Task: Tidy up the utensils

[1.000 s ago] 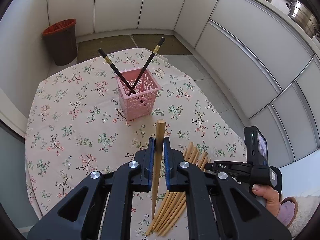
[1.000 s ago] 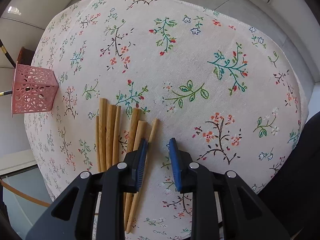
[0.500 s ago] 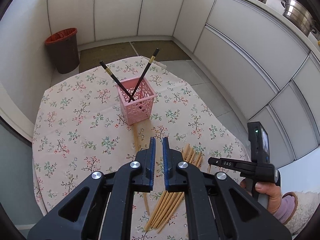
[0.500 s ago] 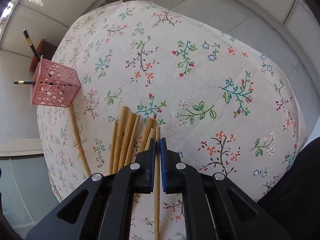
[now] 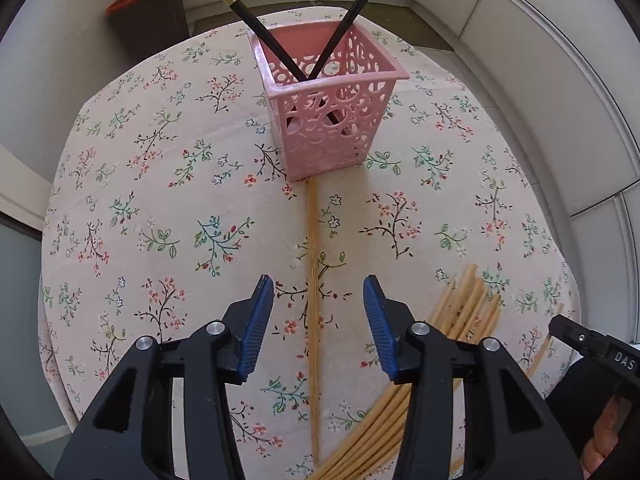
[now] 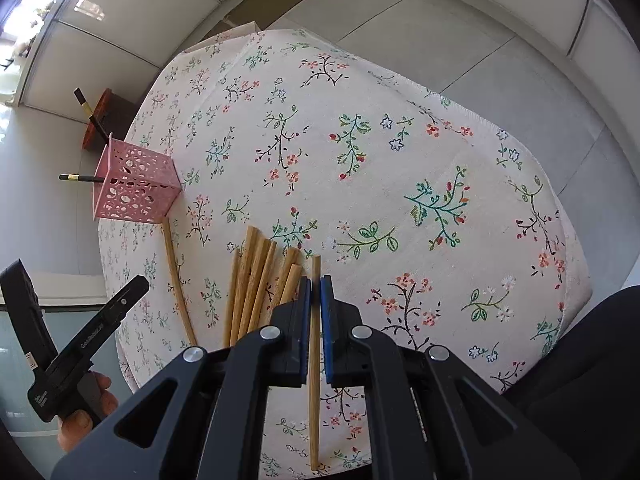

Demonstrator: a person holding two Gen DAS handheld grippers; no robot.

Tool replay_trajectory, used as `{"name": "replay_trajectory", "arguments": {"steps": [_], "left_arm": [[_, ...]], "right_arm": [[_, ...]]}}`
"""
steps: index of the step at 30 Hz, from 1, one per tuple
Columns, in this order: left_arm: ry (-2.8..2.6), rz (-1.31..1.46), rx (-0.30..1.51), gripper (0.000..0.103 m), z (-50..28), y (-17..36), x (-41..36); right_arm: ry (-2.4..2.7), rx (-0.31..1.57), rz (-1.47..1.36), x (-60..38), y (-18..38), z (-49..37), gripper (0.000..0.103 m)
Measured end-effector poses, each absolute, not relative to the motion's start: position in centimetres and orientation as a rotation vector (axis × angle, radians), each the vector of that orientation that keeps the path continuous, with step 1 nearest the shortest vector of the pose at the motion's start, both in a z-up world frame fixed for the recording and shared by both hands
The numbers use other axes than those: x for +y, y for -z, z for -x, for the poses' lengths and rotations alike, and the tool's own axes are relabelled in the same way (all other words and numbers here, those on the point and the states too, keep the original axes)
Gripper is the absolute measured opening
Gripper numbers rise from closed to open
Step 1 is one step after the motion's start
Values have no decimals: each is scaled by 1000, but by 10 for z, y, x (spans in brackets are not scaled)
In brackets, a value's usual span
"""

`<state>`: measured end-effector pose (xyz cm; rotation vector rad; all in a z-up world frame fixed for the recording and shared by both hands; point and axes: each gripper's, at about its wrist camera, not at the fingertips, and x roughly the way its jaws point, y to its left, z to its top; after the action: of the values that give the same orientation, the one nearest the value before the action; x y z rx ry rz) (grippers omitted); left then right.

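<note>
A pink perforated basket [image 5: 328,108] stands on the floral tablecloth [image 5: 160,200] with two black chopsticks [image 5: 256,28] leaning in it; it also shows in the right wrist view [image 6: 134,186]. One wooden chopstick [image 5: 313,300] lies flat on the cloth, its far end touching the basket's base. My left gripper [image 5: 319,324] is open above it, one jaw on each side. A pile of wooden chopsticks [image 5: 460,320] lies to the right, also seen in the right wrist view [image 6: 256,280]. My right gripper [image 6: 315,312] is shut on a wooden chopstick [image 6: 315,360] lifted off the pile.
A dark bin with a red rim [image 5: 148,16] stands on the floor beyond the table. White cabinet fronts [image 5: 560,80] curve round the right side. The table edge [image 6: 576,264] drops off to tiled floor on the right.
My left gripper lost its wooden chopstick, which now lies on the cloth against the basket, then opened and dropped low over it. My right gripper shut on a chopstick and lifted.
</note>
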<state>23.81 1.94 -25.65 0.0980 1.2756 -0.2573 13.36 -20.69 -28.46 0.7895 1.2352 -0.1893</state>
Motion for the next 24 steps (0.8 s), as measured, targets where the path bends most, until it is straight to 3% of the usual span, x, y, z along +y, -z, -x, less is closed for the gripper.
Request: {"name": "replay_trajectory", "arguments": {"steps": [10, 14, 18, 24], "left_arm": [[178, -128, 1301, 43, -267, 304, 4], [246, -138, 1316, 7, -269, 303, -2], [275, -118, 1307, 6, -255, 294, 1], [371, 4, 1163, 6, -214, 222, 28]], "right_arm": [[165, 1266, -821, -213, 301, -146, 5], [148, 1264, -821, -215, 299, -150, 5], [104, 1241, -822, -214, 285, -147, 5], [8, 1164, -765, -204, 244, -132, 5]]}}
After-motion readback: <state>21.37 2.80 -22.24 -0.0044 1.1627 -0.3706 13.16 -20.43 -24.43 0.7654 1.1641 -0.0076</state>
